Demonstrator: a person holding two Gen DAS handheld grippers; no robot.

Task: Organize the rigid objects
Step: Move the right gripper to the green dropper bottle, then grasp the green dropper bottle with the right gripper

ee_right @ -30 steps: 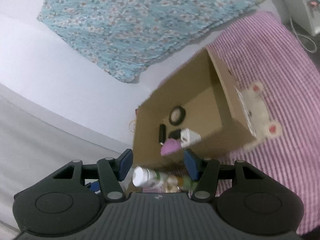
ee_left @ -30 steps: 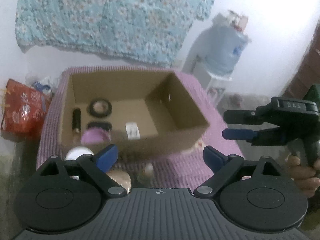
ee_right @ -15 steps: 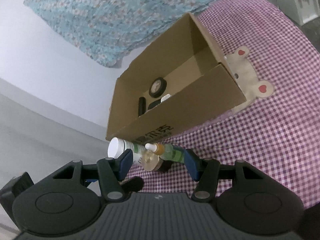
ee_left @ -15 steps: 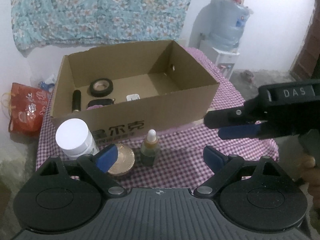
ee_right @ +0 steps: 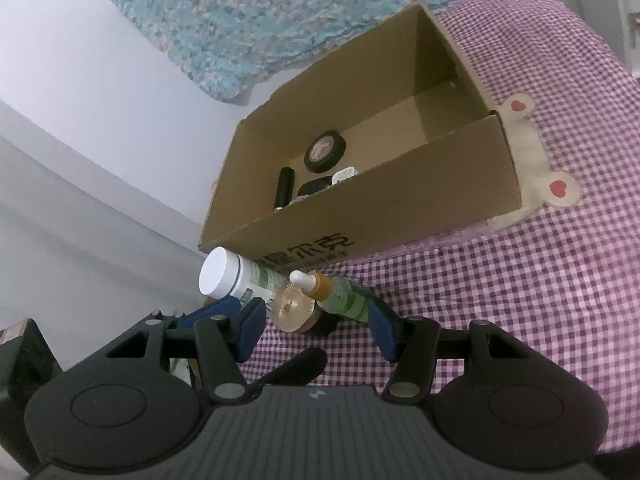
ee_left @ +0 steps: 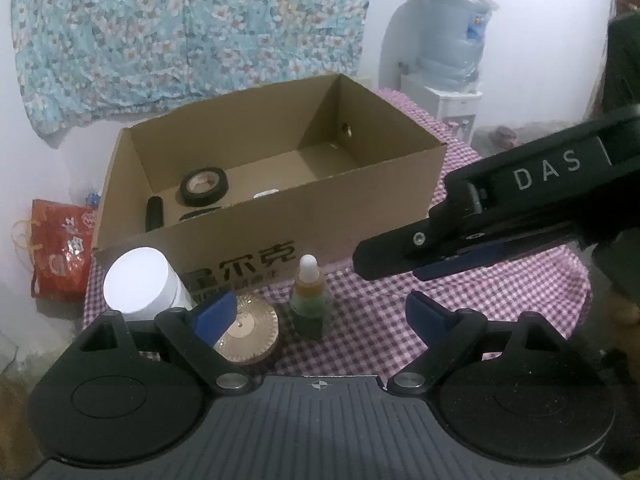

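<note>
An open cardboard box (ee_left: 360, 216) stands on the purple checked tablecloth (ee_left: 380, 320). Inside lie a black tape roll (ee_left: 204, 186), a black cylinder (ee_left: 154, 214) and small white and dark items. In front of the box stand a white-capped bottle (ee_left: 136, 280), a gold ribbed disc (ee_left: 248, 324) and a green dropper bottle (ee_left: 308, 300). My left gripper (ee_left: 320, 314) is open just before the dropper bottle, holding nothing. My right gripper (ee_right: 316, 324) is open too; the disc (ee_right: 292, 306) and dropper bottle (ee_right: 332, 288) lie just beyond its tips. From the right it reaches in as the right gripper (ee_left: 384, 268).
A red bag (ee_left: 60, 248) sits on the floor left of the table. A water dispenser (ee_left: 452, 48) stands at the back right, and a floral cloth (ee_left: 192, 28) hangs on the wall. A bear-shaped mat (ee_right: 532, 168) pokes out under the box's right end.
Both grippers have sunk toward the table's front edge. The bottles and disc have come into clear view near the fingertips. The right gripper has slid in from the right toward the dropper bottle.
</note>
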